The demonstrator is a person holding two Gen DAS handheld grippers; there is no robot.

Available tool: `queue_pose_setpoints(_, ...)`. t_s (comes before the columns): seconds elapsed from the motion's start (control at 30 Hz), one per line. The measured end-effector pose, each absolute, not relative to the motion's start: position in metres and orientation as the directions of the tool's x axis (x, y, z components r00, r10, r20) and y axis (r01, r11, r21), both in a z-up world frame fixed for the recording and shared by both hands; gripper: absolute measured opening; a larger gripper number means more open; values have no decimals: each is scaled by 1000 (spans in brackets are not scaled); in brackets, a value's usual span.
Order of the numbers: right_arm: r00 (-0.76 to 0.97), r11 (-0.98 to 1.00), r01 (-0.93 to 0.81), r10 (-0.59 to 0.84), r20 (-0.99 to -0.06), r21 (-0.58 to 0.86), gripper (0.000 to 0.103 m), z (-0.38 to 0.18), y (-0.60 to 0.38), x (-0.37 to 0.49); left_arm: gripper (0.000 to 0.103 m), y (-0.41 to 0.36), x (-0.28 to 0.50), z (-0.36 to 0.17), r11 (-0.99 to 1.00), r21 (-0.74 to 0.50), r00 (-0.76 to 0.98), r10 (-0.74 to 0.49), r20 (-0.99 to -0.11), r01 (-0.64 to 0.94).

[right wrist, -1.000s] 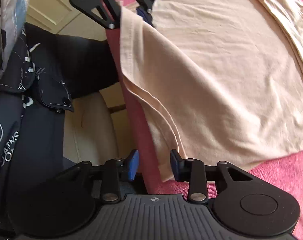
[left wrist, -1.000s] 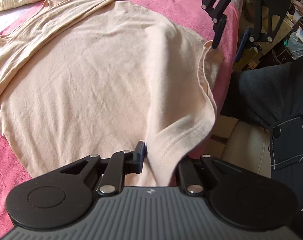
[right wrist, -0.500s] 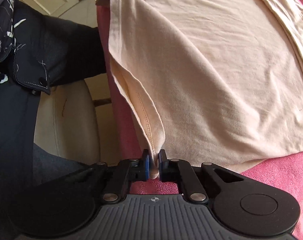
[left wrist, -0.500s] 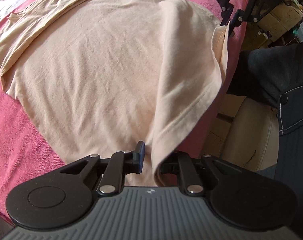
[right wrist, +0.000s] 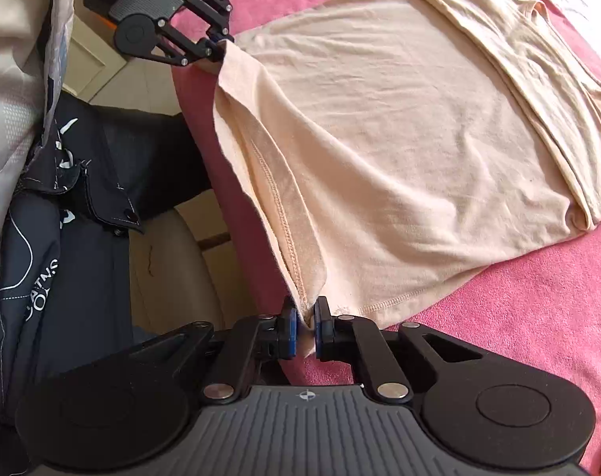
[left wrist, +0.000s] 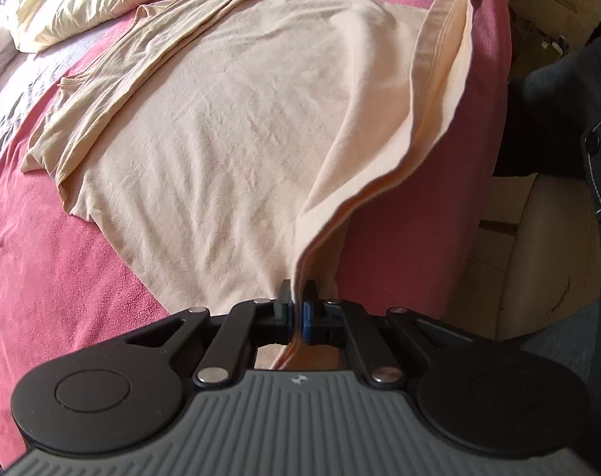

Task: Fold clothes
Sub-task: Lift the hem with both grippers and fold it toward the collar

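No brand or label readable on the shirt; white lettering on the person's dark clothing point(right wrist: 43, 277) at the bed's edge shows mirrored and cut off, not legible.

Left gripper point(left wrist: 298, 313): fingers pressed together on the near edge of the peach shirt point(left wrist: 221, 139), cloth pinched between the blue pads and rising from them in a lifted fold. Gripper held low over the pink blanket point(left wrist: 62, 269), pointing along the bed edge.

Right gripper point(right wrist: 306, 327): fingers clamped on a hemmed corner of the same shirt, stitching visible just above the pads. It points toward the left gripper, seen at upper left of its view.

Shirt lies spread on the blanket, far side already folded inward; the near side edge is raised and stretched between both grippers. Pale pillow point(left wrist: 74, 4) beyond it.
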State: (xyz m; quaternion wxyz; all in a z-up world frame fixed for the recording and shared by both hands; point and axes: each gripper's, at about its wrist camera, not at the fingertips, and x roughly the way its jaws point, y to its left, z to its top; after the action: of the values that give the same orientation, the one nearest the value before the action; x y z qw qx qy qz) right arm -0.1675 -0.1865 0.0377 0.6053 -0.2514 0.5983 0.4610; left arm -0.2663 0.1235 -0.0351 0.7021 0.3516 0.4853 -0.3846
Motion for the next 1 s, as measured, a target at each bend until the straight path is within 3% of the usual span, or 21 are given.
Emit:
queue_pose_setpoints(0.1, -144, 465, -849, 251, -957, 250, 10, 34, -189, -158, 1, 122, -266, -36, 460, 130, 243, -194, -950, 878)
queue_pose_setpoints(0.23, -119, 503, -833, 240, -963, 229, 10, 22, -171, -214, 1, 118, -260, -25, 488, 181, 308, -194, -931, 854)
queue_pose_setpoints(0.47, 222, 635, -771, 204, -953, -43, 9, 35, -179, -146, 1, 105, -199, 15, 593, 382, 570, -164, -805, 709)
queue_pose_setpoints(0.73, 578, 761, -568, 97, -810, -313, 10, 48, -193, -54, 3, 64, -56, 0, 534, 623, 788, -147, -598, 572)
queue_pose_setpoints(0.77, 596, 780, -536, 80, -799, -322, 10, 37, -194, -36, 4, 59, -32, -10, 535, 638, 796, -118, -594, 555)
queue_pose_setpoints(0.83, 623, 813, -476, 44, -781, -334, 10, 12, -195, 1, 17, 51, 11, -34, 541, 640, 779, -44, -626, 545)
queue_pose_setpoints(0.93, 569, 859, -414, -14, -822, -301, 12, -41, -192, 51, 22, 48, 69, -74, 586, 594, 690, 80, -720, 551)
queue_pose_setpoints(1.0, 507, 879, -386, -51, -860, -279, 14, -69, -189, 73, 37, 54, 83, -77, 653, 534, 641, 96, -762, 537)
